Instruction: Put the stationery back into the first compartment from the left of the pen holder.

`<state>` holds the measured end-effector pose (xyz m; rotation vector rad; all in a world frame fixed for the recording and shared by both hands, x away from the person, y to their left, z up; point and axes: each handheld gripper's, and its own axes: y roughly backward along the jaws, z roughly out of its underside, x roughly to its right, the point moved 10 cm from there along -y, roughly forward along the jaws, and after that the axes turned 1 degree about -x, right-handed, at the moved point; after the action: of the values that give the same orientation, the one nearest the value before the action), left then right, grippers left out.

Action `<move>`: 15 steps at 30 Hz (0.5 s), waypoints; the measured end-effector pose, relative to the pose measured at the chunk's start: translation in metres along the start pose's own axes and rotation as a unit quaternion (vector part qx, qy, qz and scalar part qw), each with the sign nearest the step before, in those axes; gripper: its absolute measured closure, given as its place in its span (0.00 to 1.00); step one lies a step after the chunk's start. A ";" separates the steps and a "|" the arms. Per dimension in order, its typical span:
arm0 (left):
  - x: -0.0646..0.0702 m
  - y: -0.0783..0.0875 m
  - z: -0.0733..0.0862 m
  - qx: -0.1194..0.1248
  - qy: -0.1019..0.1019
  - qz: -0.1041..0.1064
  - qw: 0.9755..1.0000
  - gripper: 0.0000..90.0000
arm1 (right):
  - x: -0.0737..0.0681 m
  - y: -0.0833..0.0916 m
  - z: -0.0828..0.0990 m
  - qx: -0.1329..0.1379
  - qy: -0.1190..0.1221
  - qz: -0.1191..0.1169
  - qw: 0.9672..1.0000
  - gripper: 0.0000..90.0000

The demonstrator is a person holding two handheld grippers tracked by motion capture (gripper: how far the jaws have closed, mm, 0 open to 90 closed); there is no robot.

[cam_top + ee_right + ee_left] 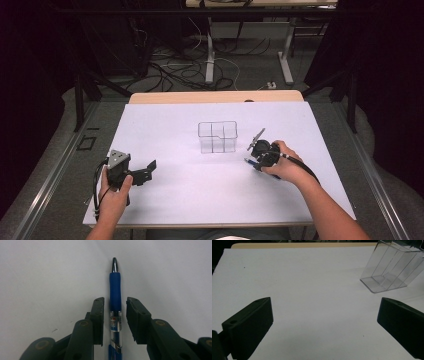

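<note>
White table (175,200) with a clear divided bin (217,136) and, seemingly flat, a blue pen (115,290).

The table top (175,195) is a matt white sheet, smooth, over a pale wood-look board (215,96). The divided container (217,136) is clear, glossy plastic. The pen (115,297) has a blue, matt, rubbery-looking grip, a shiny metal tip and a transparent barrel. Both the left gripper (324,322) and the right gripper (115,315) have matt black jaws — plastic by appearance.
</note>
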<state>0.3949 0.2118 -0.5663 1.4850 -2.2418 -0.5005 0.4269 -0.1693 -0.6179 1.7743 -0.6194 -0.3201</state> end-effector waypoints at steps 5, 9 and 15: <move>0.001 0.000 0.000 0.001 0.000 0.001 1.000 0.00 | 0.000 -0.002 0.000 -0.002 0.004 0.004 1.000 0.76; 0.001 -0.001 0.000 -0.001 0.000 0.002 1.000 0.00 | -0.001 -0.003 0.002 -0.017 0.002 -0.004 1.000 0.79; 0.001 -0.001 0.001 -0.003 -0.002 0.002 1.000 0.00 | 0.000 -0.006 0.000 -0.005 0.010 0.000 1.000 0.82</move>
<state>0.3949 0.2110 -0.5671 1.4778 -2.2433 -0.5077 0.4289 -0.1679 -0.6237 1.7666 -0.6029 -0.3036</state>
